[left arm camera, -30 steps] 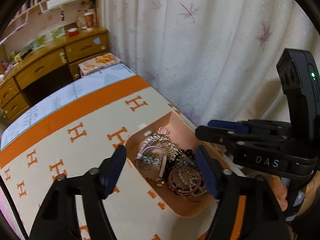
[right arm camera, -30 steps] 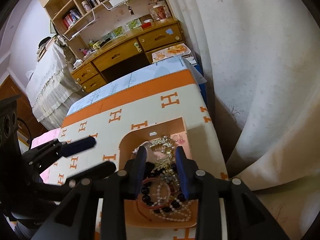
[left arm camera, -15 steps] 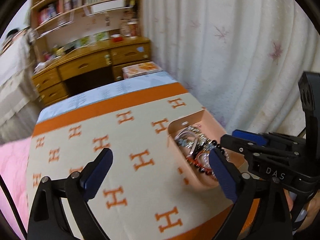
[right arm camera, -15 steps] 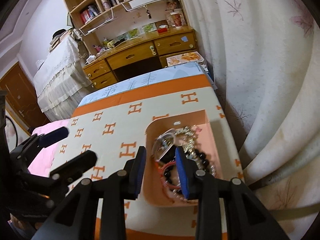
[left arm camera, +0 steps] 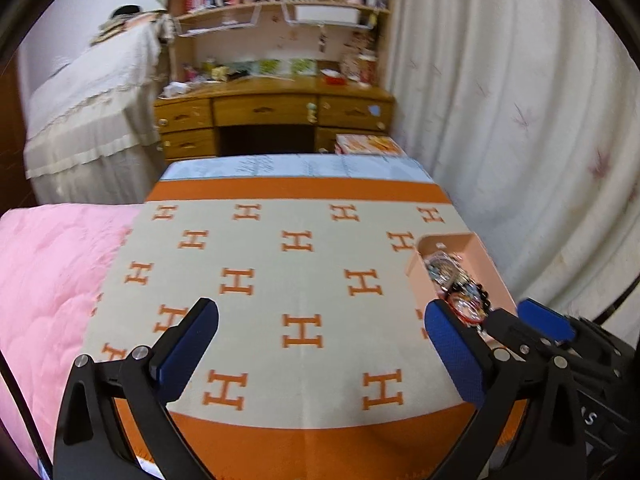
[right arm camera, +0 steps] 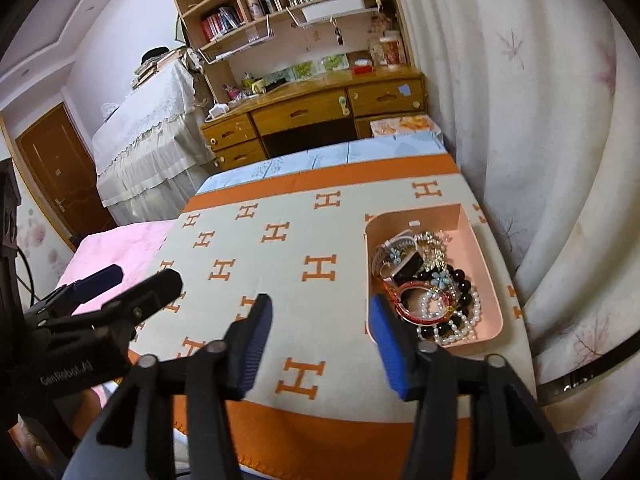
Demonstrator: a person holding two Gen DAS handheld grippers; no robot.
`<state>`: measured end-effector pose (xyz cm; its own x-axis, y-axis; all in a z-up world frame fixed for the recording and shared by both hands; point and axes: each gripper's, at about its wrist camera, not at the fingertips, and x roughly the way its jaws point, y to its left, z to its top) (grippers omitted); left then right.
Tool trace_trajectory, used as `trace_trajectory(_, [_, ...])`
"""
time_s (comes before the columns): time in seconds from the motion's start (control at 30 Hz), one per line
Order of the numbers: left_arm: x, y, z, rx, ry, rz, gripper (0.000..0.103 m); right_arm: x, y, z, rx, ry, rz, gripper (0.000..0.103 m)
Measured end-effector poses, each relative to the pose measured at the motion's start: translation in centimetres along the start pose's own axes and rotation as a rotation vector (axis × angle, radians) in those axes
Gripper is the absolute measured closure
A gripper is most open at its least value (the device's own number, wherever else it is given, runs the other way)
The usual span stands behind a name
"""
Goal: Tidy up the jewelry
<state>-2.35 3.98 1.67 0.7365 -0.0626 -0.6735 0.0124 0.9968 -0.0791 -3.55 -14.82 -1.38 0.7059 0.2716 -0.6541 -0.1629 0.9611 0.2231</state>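
A peach tray sits at the right edge of the H-patterned blanket. It holds a tangled pile of jewelry: pearl and black bead strands, red bangles, gold chains, a watch. In the left wrist view the tray is at the right, partly behind the right finger. My left gripper is open and empty above the blanket's near middle. My right gripper is open and empty, its right finger just left of the tray's near corner. The left gripper also shows in the right wrist view at the left.
A pink quilt lies left of the blanket. A white curtain hangs close along the right side. A wooden desk with shelves stands beyond the bed's far end.
Both grippers have pulled back from over the tray and opened wider. The left one has swung left to face the blanket's middle. The tray now lies to the right of both.
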Motion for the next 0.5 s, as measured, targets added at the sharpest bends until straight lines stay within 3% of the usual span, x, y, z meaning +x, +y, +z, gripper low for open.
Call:
trace_trajectory(0.23, [-1.7,0.7,-0.7,-0.015,-0.031,0.08,0.001,-0.7,1.4,-0.5,-0.007,-0.014,0.001,0.048])
trace_trajectory(0.5, [-1.8,0.8,-1.4,-0.009,-0.007,0.095,0.001,-0.8,2.3,-1.0,-0.018,-0.023,-0.018,0.048])
